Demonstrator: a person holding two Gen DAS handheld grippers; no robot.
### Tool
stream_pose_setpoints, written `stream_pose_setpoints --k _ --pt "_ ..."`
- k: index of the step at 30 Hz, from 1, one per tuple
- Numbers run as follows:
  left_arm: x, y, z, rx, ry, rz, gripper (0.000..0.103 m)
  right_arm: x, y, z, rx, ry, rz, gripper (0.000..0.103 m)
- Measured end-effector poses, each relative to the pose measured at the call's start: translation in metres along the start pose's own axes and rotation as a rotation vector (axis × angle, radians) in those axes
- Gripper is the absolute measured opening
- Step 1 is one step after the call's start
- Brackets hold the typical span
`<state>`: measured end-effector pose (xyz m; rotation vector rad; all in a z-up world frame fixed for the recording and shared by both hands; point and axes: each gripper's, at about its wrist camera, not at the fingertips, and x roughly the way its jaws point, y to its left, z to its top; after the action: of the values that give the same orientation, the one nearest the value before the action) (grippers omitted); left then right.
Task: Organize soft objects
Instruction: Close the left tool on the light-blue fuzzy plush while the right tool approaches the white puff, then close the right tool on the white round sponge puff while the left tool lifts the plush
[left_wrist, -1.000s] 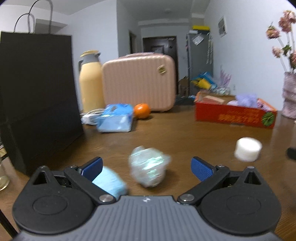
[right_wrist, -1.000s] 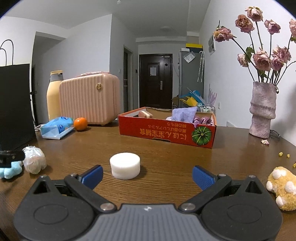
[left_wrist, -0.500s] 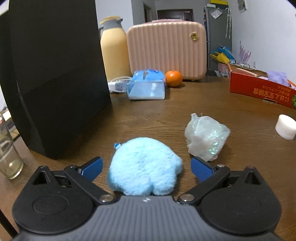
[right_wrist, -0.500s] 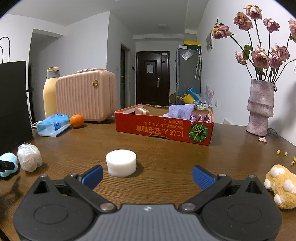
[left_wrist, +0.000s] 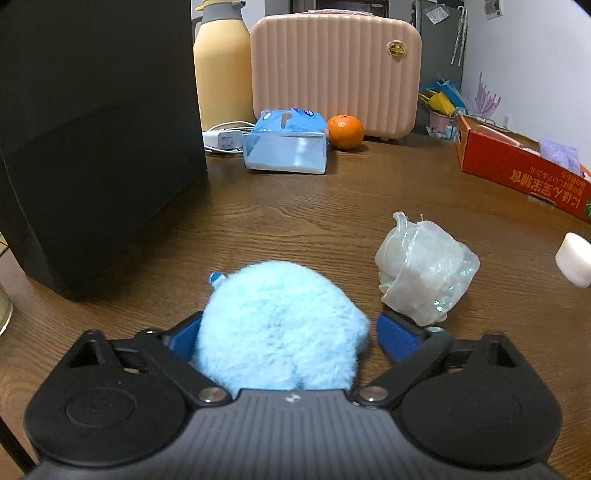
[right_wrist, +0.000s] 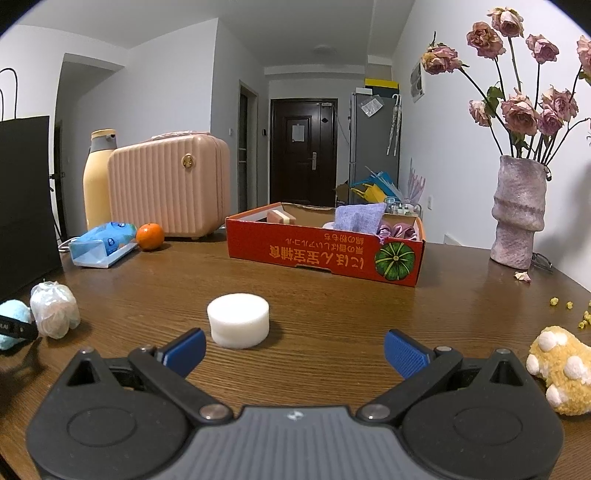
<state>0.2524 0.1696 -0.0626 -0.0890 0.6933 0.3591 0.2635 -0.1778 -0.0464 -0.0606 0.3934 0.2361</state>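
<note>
Blue fluff fills the near middle of the left wrist view: a pale blue plush toy (left_wrist: 280, 325) lies on the brown wooden surface (left_wrist: 332, 206) between the blue pads of the left tongs (left_wrist: 291, 338), whose jaws are closing around it. The left pad is at the fur; a sliver of gap shows at the right pad, so no firm squeeze is visible. Just right of the toy sits a crumpled clear plastic bundle (left_wrist: 424, 271), and farther right a white foam cylinder (left_wrist: 574, 258) at the frame edge. A black paper bag (left_wrist: 92, 129) stands on the left; beyond it are a yellow flask (left_wrist: 221, 70), a pink ribbed case (left_wrist: 334, 74), a blue tissue pack (left_wrist: 286, 146) and an orange (left_wrist: 345, 132).

From the right wrist, the right tongs (right_wrist: 293, 349) stand wide apart and empty, low over the surface, with the foam cylinder just beyond them. A red cardboard box (right_wrist: 325, 254) holding soft items lies farther off, a yellow plush toy (right_wrist: 561, 369) near right, a vase of dried roses (right_wrist: 519, 214) far right.
</note>
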Motion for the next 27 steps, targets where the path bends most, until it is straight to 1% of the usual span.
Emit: stream_pose_setpoints --k 1,4,10,13,21,24,27 --pt "0.0 0.001 0.0 -0.006 0.001 -0.008 0.086 0.0 0.0 0.0 0.0 0.0 -0.001 0.103" --pt "0.0 0.003 -0.001 -0.012 0.003 -0.022 0.082 0.001 0.0 0.0 0.001 0.002 -0.005 0.103" --pt "-0.004 0.007 0.0 -0.042 -0.024 -0.041 0.081 0.002 0.0 -0.001 -0.002 0.005 -0.009 0.103" --pt "-0.012 0.01 0.0 -0.056 -0.073 -0.032 0.081 0.003 0.0 -0.001 -0.004 0.009 -0.008 0.103" --pt "-0.042 0.008 0.004 -0.06 -0.279 0.004 0.081 0.012 0.004 -0.002 -0.015 0.042 0.02 0.103" --pt "-0.047 0.005 0.009 -0.062 -0.323 -0.002 0.081 0.016 0.005 -0.001 0.0 0.052 0.033 0.103" --pt "-0.048 0.0 0.014 -0.061 -0.341 -0.011 0.081 0.023 0.007 0.001 0.019 0.065 0.037 0.103"
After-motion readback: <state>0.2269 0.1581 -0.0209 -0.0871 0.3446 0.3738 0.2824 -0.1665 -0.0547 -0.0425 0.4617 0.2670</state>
